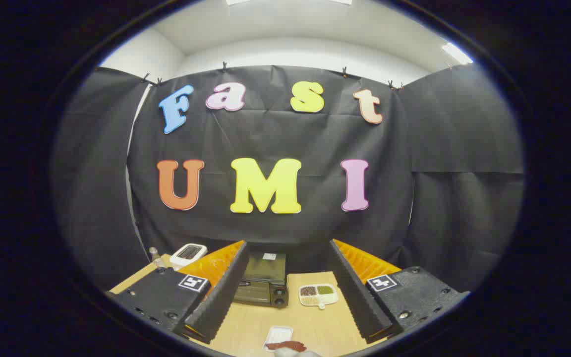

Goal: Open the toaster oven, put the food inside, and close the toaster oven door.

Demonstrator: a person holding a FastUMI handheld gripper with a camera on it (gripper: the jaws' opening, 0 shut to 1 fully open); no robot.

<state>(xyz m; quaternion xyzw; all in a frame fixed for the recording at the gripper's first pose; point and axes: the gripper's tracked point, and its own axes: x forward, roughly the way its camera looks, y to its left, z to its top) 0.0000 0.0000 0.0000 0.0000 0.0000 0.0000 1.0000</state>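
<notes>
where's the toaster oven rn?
Gripper view: the toaster oven sits at the table's far side, beyond the open gripper, by its left finger, with the divided dish to its right.

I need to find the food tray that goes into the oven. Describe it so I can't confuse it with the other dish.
Start from the black toaster oven at the back of the wooden table, seen between the open hand-held gripper's fingers. Come toward the gripper, past the divided dish of mixed grains. The food tray lies nearest: a plain white rectangle carrying one dark reddish piece, with no compartments.
</notes>
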